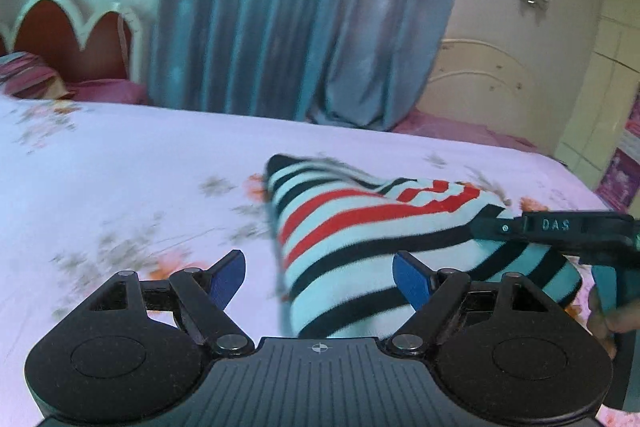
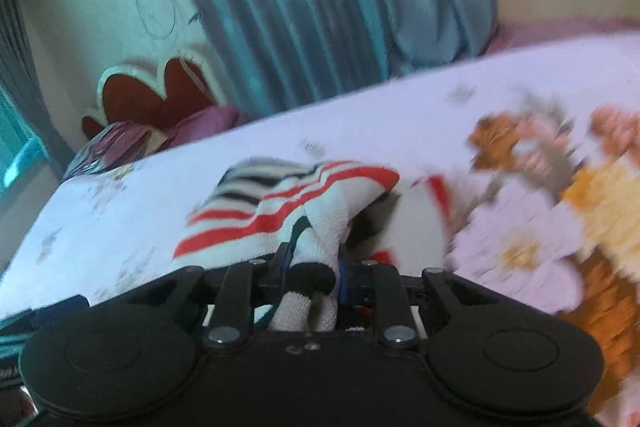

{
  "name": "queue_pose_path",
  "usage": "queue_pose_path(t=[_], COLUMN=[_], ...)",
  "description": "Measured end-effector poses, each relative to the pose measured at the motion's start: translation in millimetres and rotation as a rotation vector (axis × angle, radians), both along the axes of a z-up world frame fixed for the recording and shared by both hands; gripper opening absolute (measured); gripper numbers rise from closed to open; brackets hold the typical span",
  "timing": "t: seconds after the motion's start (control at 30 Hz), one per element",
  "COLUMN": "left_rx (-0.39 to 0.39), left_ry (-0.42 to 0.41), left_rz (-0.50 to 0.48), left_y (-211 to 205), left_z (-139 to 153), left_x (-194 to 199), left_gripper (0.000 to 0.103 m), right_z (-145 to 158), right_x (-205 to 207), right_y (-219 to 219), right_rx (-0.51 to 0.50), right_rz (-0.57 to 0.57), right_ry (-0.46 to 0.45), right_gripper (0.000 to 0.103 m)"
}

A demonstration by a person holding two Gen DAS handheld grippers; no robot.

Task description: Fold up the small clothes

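The soft, light, floppy knit garment striped in white, red and black (image 1: 360, 227) lies bunched on the floral bed sheet (image 1: 120, 179), its near edge pinched by the right gripper (image 2: 312, 271), best gathered at hems, while the left gripper (image 1: 318, 277) stands spread.

floral bedsheet (image 2: 560, 187) motion-blurred, striped garment (image 2: 280, 211) edge smeared

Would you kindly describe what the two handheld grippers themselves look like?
Both are matte black. The left gripper has round side housings, silver pivot screws, a ribbed centre plate with a crosshair mark, and blue pads. The right gripper carries raised "DAS" lettering and a teal handle.
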State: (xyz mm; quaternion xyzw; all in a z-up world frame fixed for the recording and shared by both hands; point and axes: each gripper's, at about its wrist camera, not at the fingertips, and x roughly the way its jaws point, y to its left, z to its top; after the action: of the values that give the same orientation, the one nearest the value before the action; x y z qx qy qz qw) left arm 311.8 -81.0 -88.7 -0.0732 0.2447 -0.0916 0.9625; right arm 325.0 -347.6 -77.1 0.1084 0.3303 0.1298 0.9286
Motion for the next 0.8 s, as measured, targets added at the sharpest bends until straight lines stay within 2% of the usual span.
queue_pose_path(t=[0.1, 0.17, 0.23, 0.3, 0.33, 0.37, 0.5, 0.67, 0.73, 0.8], left_rx=[0.002, 0.015, 0.040, 0.023, -0.001, -0.017, -0.002, 0.005, 0.002, 0.006], left_ry=[0.029, 0.088, 0.152, 0.185, 0.196, 0.204, 0.188, 0.198, 0.203, 0.198], left_rz=[-0.046, -0.064, -0.071, -0.068, -0.064, -0.061, -0.068, -0.077, -0.085, -0.092], left_y=[-19, -31, -39, -39, -36, -34, -33, -34, -35, -35], left_z=[-10, -23, -39, -50, -52, -51, -46, -55, -59, -61], left_x=[16, 28, 39, 43, 44, 44, 39, 37, 40, 40], left_gripper=[0.080, 0.080, 0.080, 0.080, 0.080, 0.080, 0.080, 0.080, 0.080, 0.080], right_z=[-13, -33, -48, -45, -42, -38, -20, -29, -40, -48], right_x=[-2, 2, 6, 5, 3, 0, -25, -45, -48, -47], right_y=[-7, -13, -20, -26, -27, -30, -35, -31, -35, -46], right_rx=[-0.056, -0.080, -0.035, -0.017, -0.022, -0.023, -0.030, -0.053, -0.058, 0.002], right_rz=[-0.030, -0.050, -0.077, -0.095, -0.106, -0.112, -0.091, -0.061, -0.091, -0.133], right_ry=[0.027, 0.094, 0.149, 0.153, 0.156, 0.150, 0.098, 0.137, 0.149, 0.167], right_gripper=[0.021, 0.022, 0.026, 0.034, 0.043, 0.045, 0.037, 0.017, 0.018, 0.026])
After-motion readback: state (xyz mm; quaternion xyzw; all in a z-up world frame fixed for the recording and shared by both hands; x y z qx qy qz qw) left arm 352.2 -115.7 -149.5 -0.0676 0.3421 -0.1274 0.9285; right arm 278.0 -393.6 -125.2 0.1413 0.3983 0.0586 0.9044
